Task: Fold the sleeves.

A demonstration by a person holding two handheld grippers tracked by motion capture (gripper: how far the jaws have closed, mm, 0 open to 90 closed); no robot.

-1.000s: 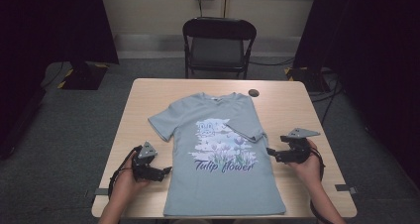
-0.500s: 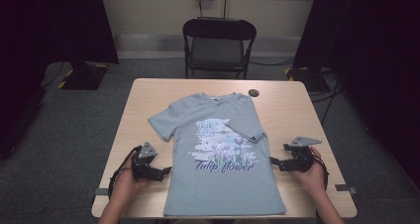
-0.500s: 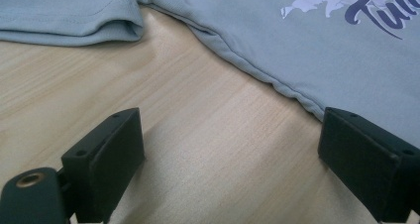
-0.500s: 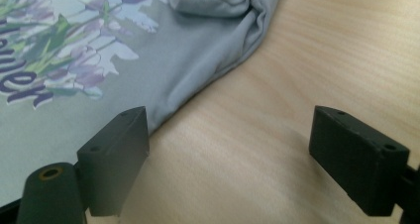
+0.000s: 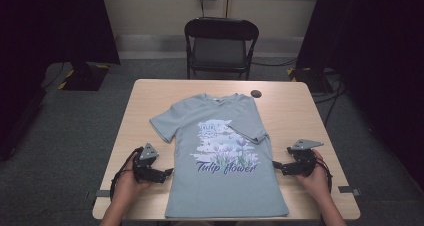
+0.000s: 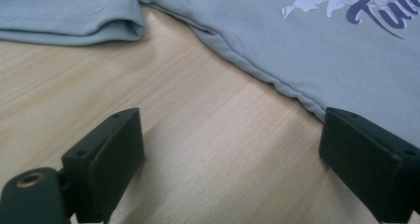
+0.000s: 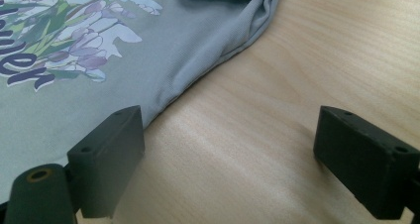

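A pale blue T-shirt (image 5: pixel 220 161) with a tulip print lies face up on the wooden table (image 5: pixel 295 116), its right sleeve folded in over the chest. My left gripper (image 5: pixel 170 172) rests open at the shirt's left side seam (image 6: pixel 277 80), with bare wood between its jaws. My right gripper (image 5: pixel 275 164) stands open at the shirt's right edge (image 7: pixel 198 80), jaws wide with nothing between them. The left sleeve (image 6: pixel 64 21) lies flat beyond the left jaws.
A small dark round object (image 5: pixel 256 93) sits on the table near the collar. A black folding chair (image 5: pixel 220 46) stands behind the far edge. Dark curtains flank both sides, and cables trail from the grippers.
My right gripper has drifted slightly down and right, toward the table's near edge beside the shirt. The left gripper and the shirt have stayed put.
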